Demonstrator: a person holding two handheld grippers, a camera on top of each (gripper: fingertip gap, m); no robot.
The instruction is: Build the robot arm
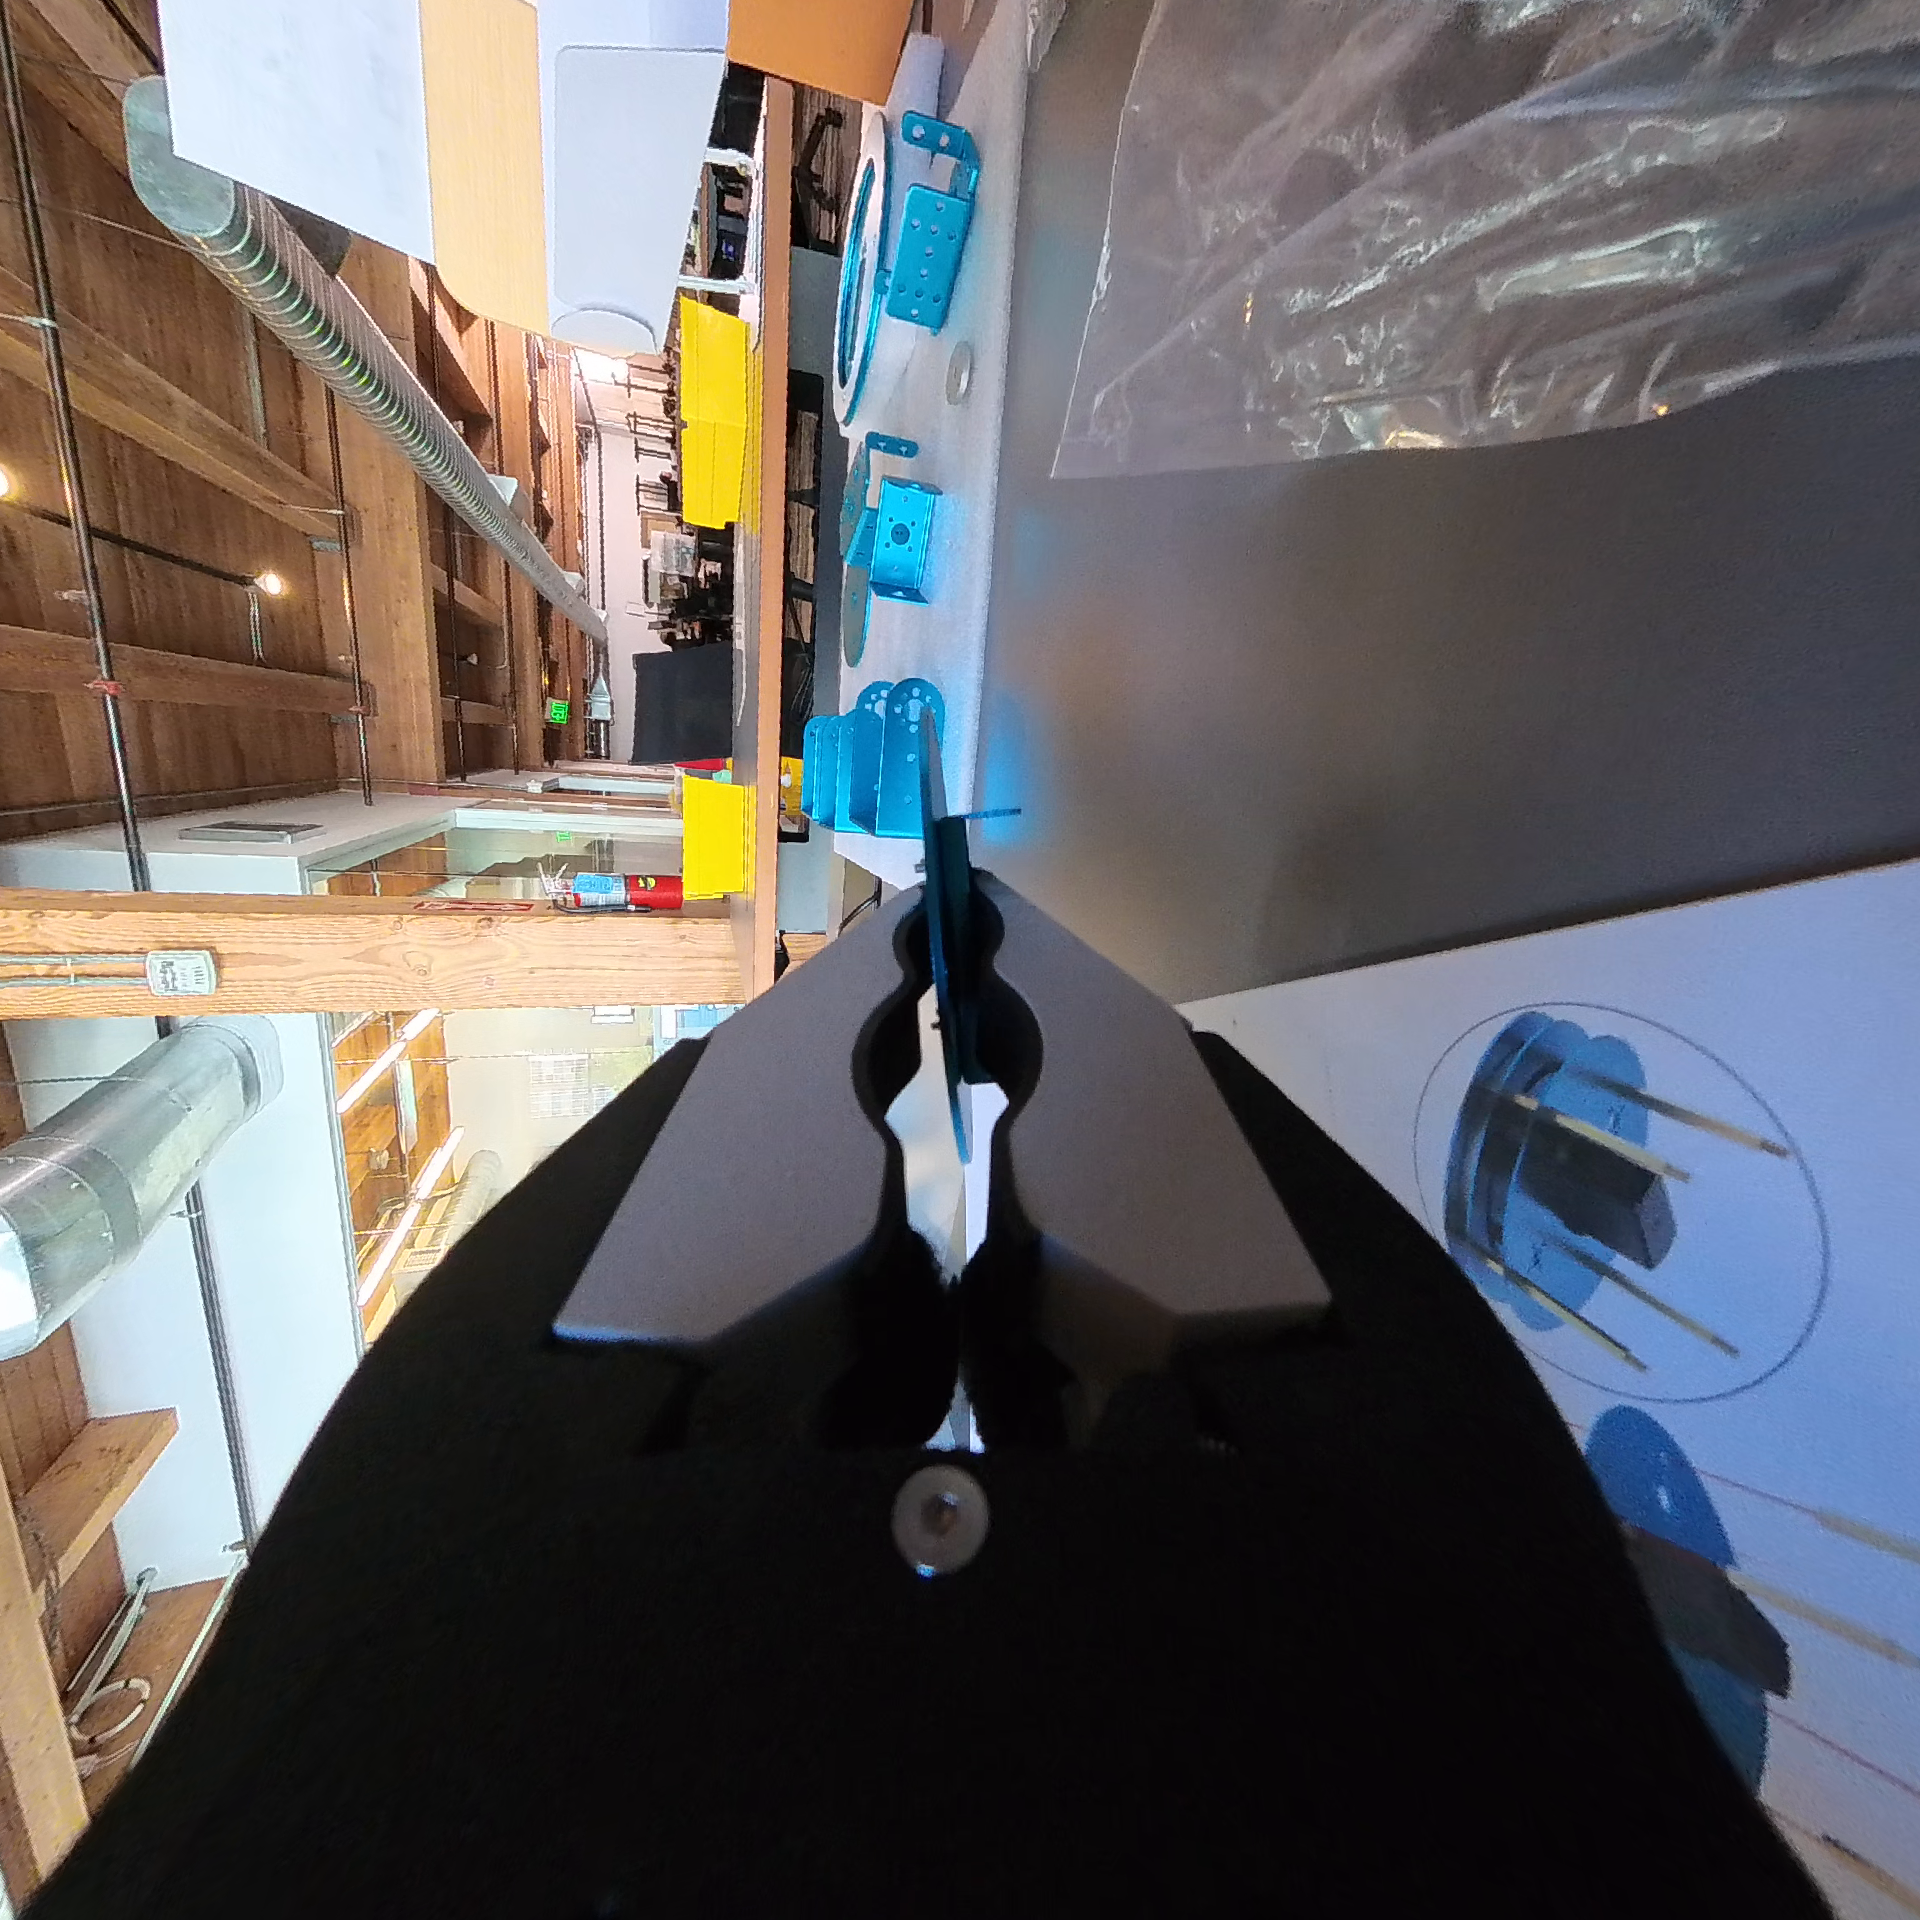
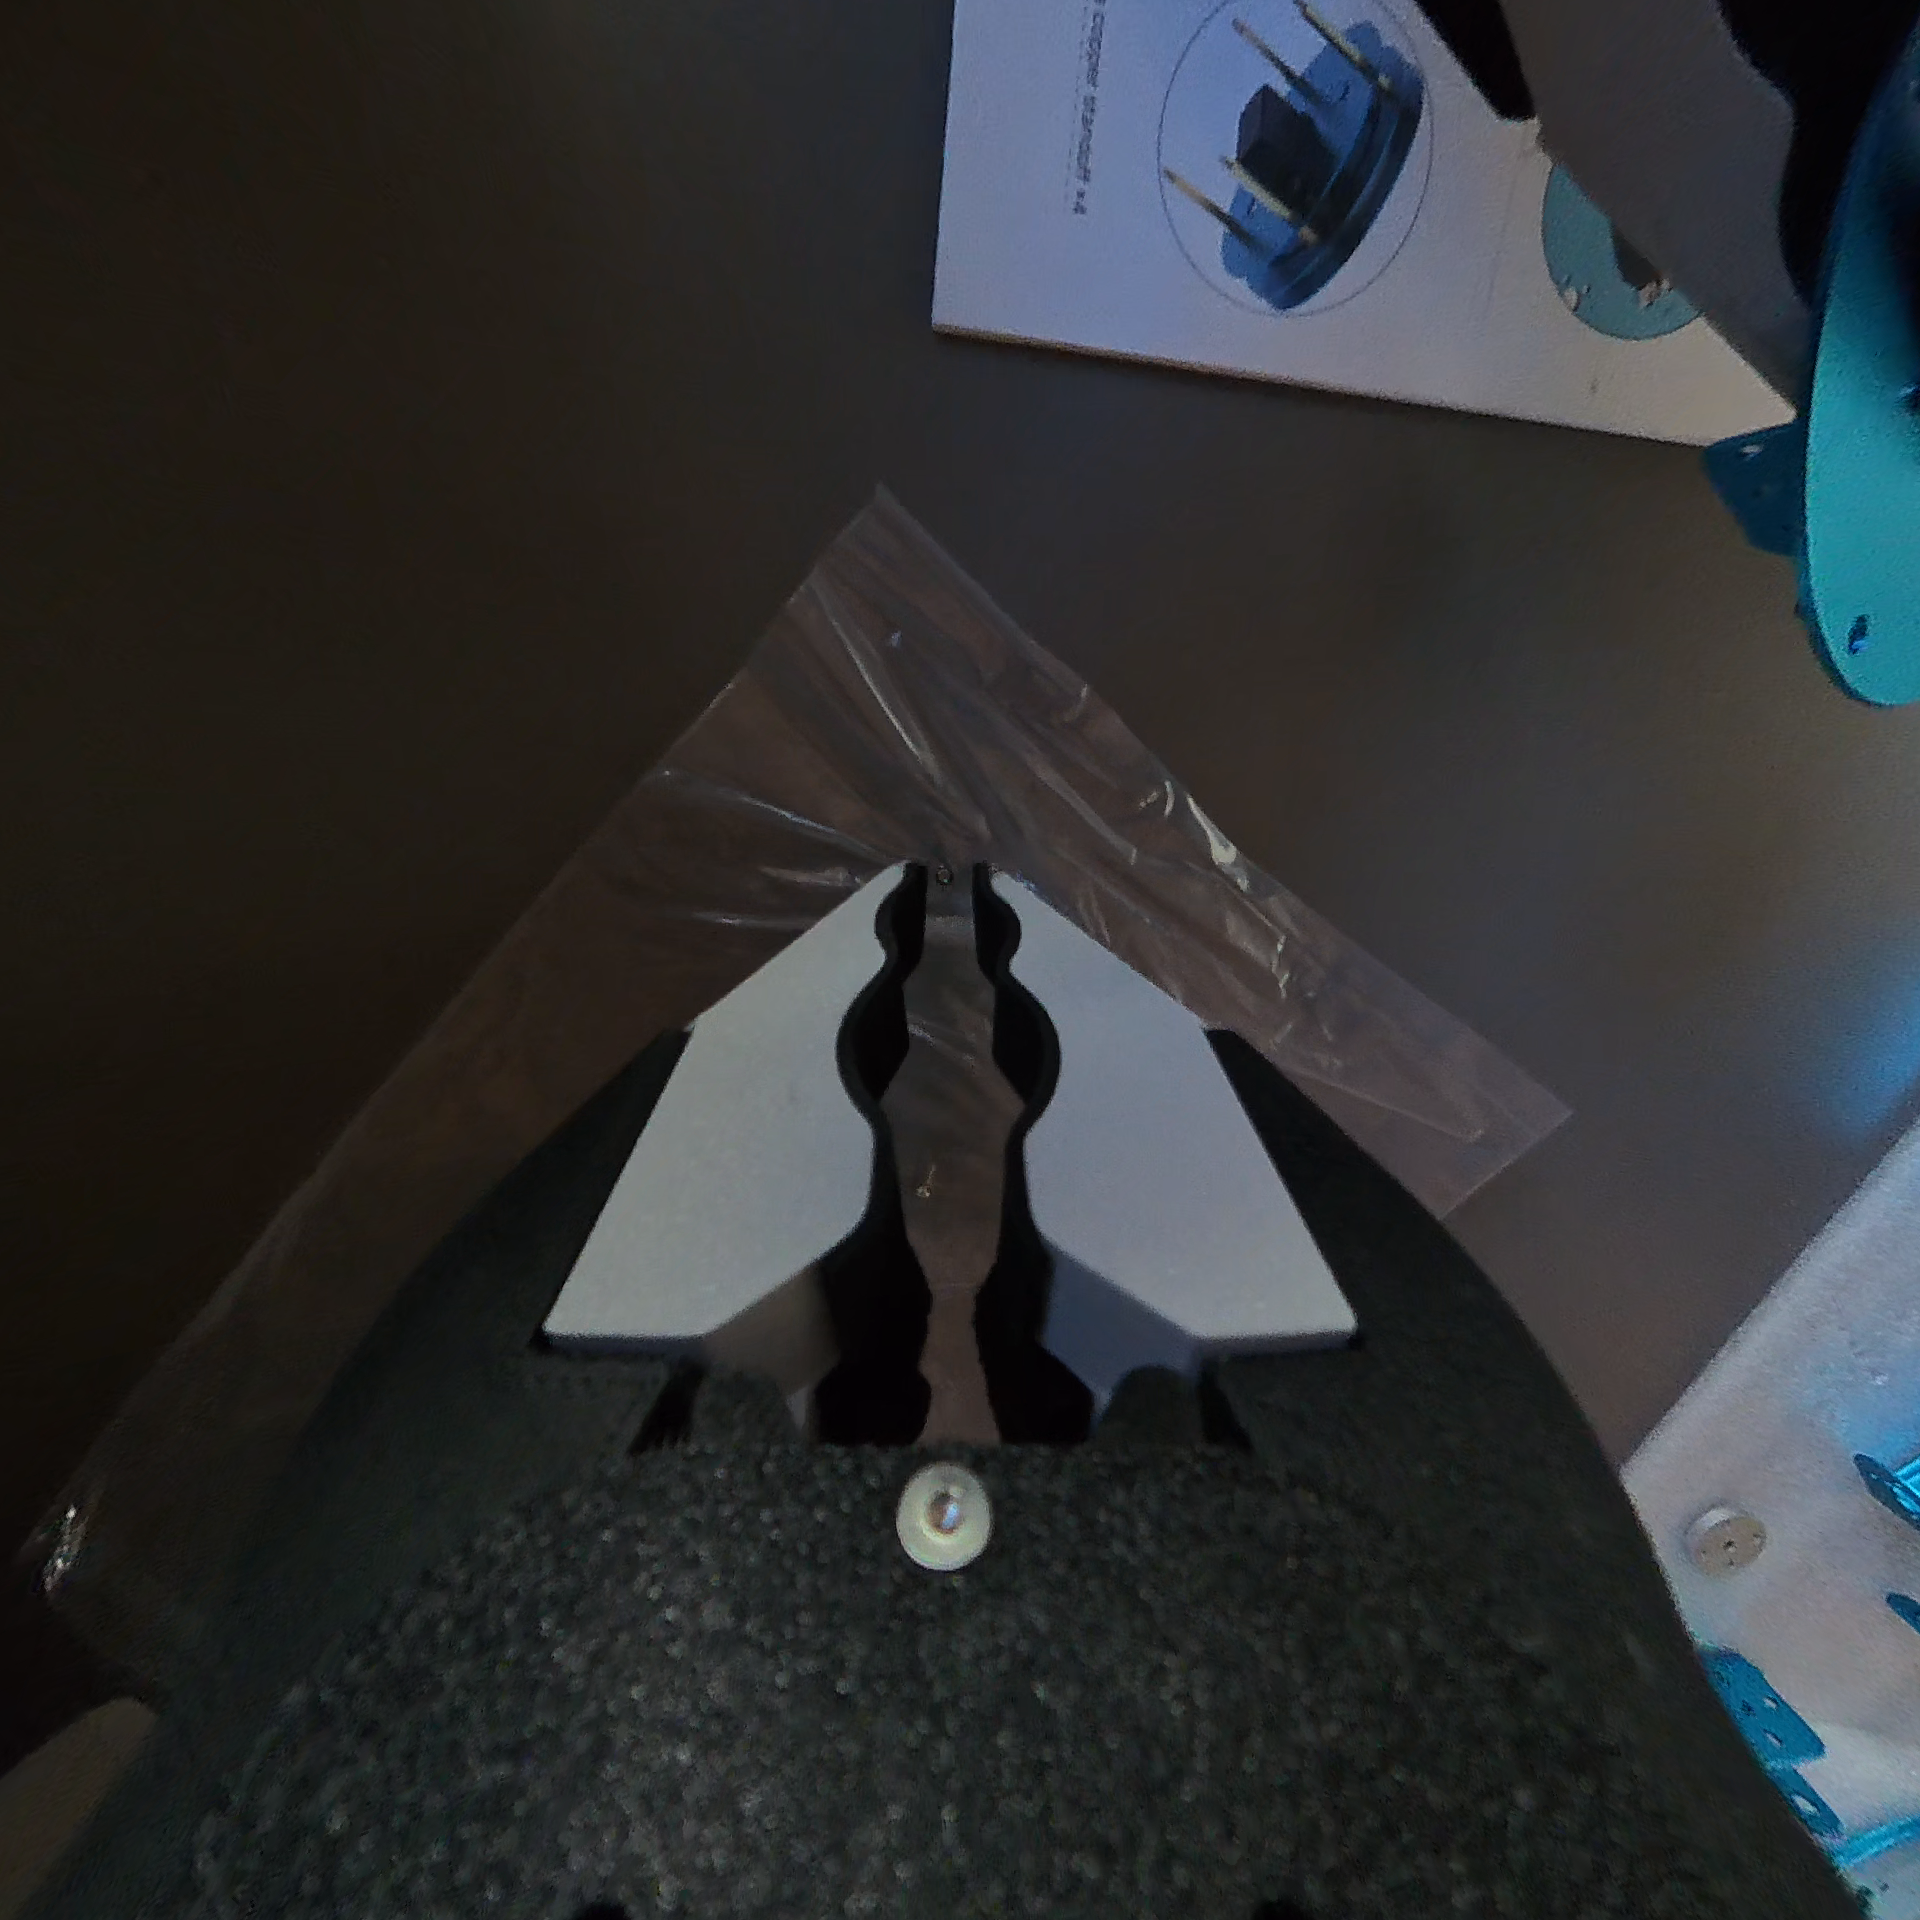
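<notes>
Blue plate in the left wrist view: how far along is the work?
Done: the blue plate is off the table, clamped edge-on in the left gripper. In hand: the right gripper is low over the clear bag, jaws nearly together; whether they pinch anything is unclear. Left: blue brackets lie loose on the white mat.

Grey fingers (image 1: 1122, 1091) on black gripper bodies, pinching a blue, perhaps teal, thin plate (image 1: 948, 935). Dark brown table (image 2: 416, 416); clear glossy plastic bag (image 2: 935, 748); white sheet (image 2: 1039, 260) printed with blue parts. Bright blue brackets (image 1: 883, 769); yellow panels (image 1: 715, 416).
</notes>
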